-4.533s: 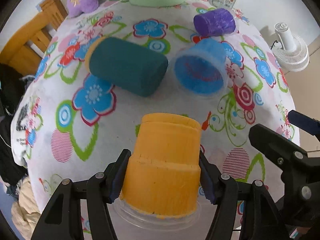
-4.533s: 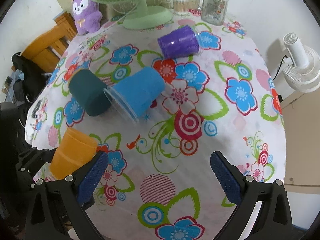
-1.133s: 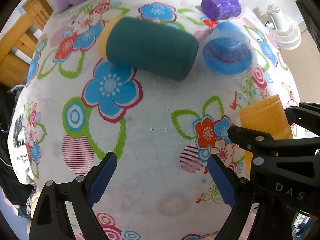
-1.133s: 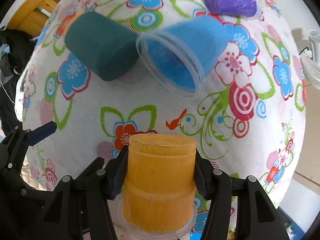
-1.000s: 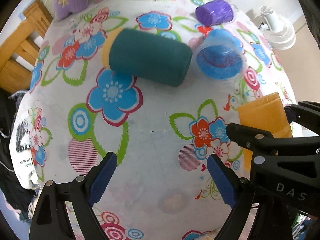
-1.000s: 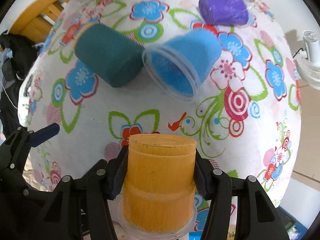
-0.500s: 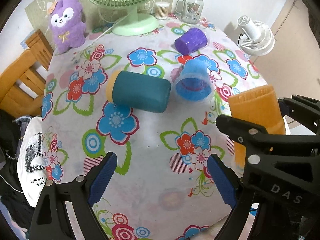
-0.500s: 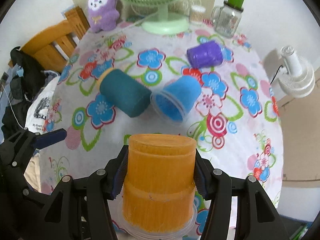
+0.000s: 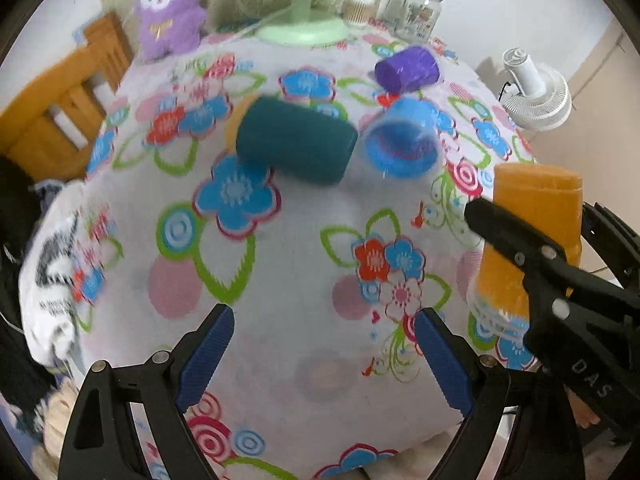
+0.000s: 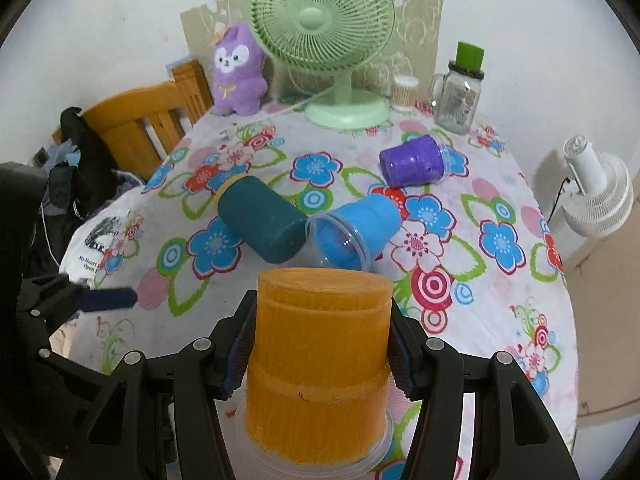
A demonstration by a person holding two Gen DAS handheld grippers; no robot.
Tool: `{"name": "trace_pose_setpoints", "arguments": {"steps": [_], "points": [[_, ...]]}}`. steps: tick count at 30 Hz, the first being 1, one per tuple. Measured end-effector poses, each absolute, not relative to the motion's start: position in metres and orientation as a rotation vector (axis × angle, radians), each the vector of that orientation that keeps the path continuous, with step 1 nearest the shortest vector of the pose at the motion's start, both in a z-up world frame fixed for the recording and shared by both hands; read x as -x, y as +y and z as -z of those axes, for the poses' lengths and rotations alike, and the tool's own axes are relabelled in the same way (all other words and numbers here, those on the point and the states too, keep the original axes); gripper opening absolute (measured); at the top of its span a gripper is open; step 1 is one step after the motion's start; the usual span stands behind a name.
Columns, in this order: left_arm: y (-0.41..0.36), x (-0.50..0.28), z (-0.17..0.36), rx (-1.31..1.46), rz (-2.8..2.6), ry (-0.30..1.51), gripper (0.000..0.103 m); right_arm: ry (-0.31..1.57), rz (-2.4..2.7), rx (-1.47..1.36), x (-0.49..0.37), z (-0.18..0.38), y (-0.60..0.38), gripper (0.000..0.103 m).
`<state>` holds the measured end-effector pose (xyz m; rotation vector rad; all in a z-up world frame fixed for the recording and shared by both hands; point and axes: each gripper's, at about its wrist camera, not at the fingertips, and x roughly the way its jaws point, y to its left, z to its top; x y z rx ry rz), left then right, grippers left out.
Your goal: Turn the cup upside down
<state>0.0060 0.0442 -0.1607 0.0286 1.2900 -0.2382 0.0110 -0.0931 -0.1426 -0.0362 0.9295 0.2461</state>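
Observation:
My right gripper (image 10: 320,344) is shut on an orange cup (image 10: 320,364), held upside down with its clear rim at the bottom, above the near side of the floral table (image 10: 500,320). The same orange cup (image 9: 532,216) shows at the right of the left wrist view, between the right gripper's black fingers. My left gripper (image 9: 324,348) is open and empty over the table's near part. A teal cup (image 10: 260,220), a blue cup (image 10: 356,232) and a purple cup (image 10: 414,162) lie on their sides mid-table.
A green fan (image 10: 332,40), a purple plush toy (image 10: 238,76), a glass jar with a green lid (image 10: 460,92) and a small container (image 10: 404,92) stand at the back. A wooden chair (image 10: 140,128) is at the left, a white fan (image 10: 596,196) at the right.
Both grippers have tilted up and drawn back, so more of the table's far end shows. The orange cup, earlier in my left gripper, stays gripped in my right gripper. The left stays open.

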Motion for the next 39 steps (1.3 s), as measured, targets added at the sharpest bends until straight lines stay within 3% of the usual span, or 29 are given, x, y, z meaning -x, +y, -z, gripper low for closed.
{"name": "trace_pose_setpoints", "arguments": {"steps": [18,34,39], "points": [[0.038,0.006,0.213,-0.069,0.175,1.286,0.093,0.594,-0.143,0.039,0.029,0.197,-0.101,0.061],[0.028,0.021,0.231,-0.129,0.230,1.268,0.094,0.583,-0.153,-0.010,0.044,0.219,-0.102,0.063],[0.024,0.026,0.232,-0.153,0.236,1.273,0.094,0.628,-0.161,-0.056,0.047,0.223,-0.108,0.088]]}}
